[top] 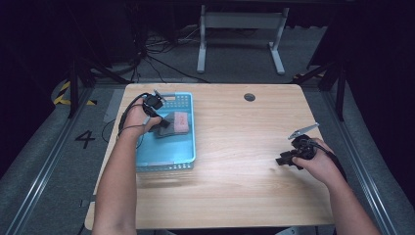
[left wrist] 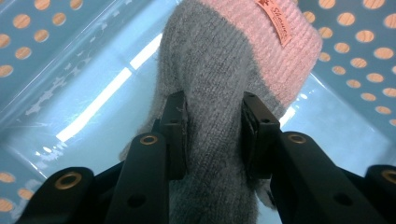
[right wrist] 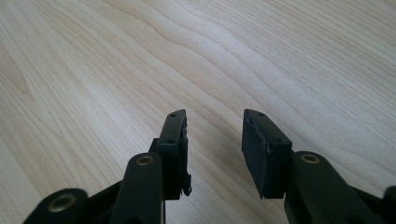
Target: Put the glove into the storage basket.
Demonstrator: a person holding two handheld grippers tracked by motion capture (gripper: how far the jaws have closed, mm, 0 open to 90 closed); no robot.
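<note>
We cannot read the small label (left wrist: 276,22) on the sock's (left wrist: 219,93) pink cuff; its script is too small, and the top edge cuts the cuff off. In the high view the left hand (top: 139,120) covers part of the sock, and the basket's (top: 188,147) front wall blurs.

A wooden table (top: 244,166) (round grommet (top: 249,97) near its far edge).

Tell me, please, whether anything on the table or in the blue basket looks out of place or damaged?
Nothing stands out. The grey and pink sock lies in the blue basket, gripped by the left hand-held gripper; the right hand-held gripper hovers open over bare table.
</note>
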